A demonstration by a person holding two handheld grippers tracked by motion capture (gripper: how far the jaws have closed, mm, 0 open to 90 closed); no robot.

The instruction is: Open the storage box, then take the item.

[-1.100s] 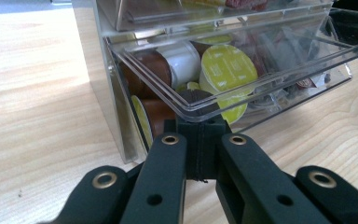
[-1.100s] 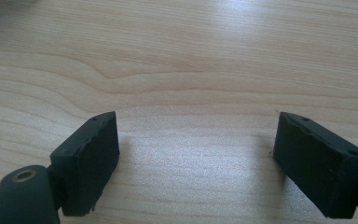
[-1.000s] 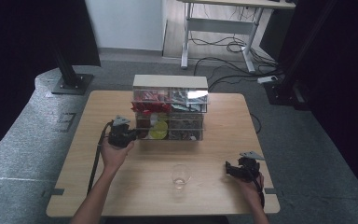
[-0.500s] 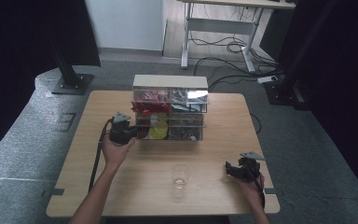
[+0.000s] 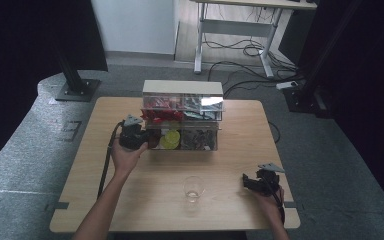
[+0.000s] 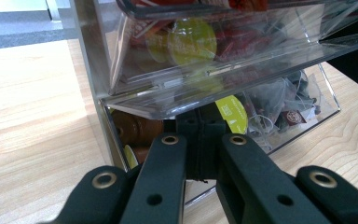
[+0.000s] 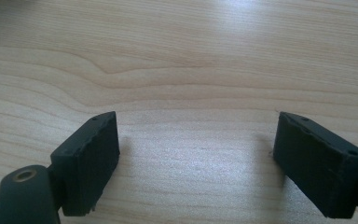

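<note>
A clear plastic drawer organizer (image 5: 182, 89) stands at the back middle of the wooden table (image 5: 230, 150), holding red packets, tea bags and a yellow-green pod (image 5: 170, 140). My left gripper (image 5: 141, 140) is at the organizer's lower left front. In the left gripper view its jaws are pressed together, and the gripper (image 6: 200, 122) has its tips under the tilted upper drawer (image 6: 168, 70), against the lower compartment with brown capsules (image 6: 135, 130) and the pod (image 6: 233, 114). Whether the tips pinch anything is hidden. My right gripper (image 5: 247, 181) rests at the front right, and the gripper (image 7: 196, 154) is open over bare wood.
An empty drinking glass (image 5: 193, 188) stands near the front middle of the table, between the two hands. Cables trail from both grippers. Beyond the table are grey floor, a black stand base (image 5: 75, 90) and a desk frame (image 5: 235, 30).
</note>
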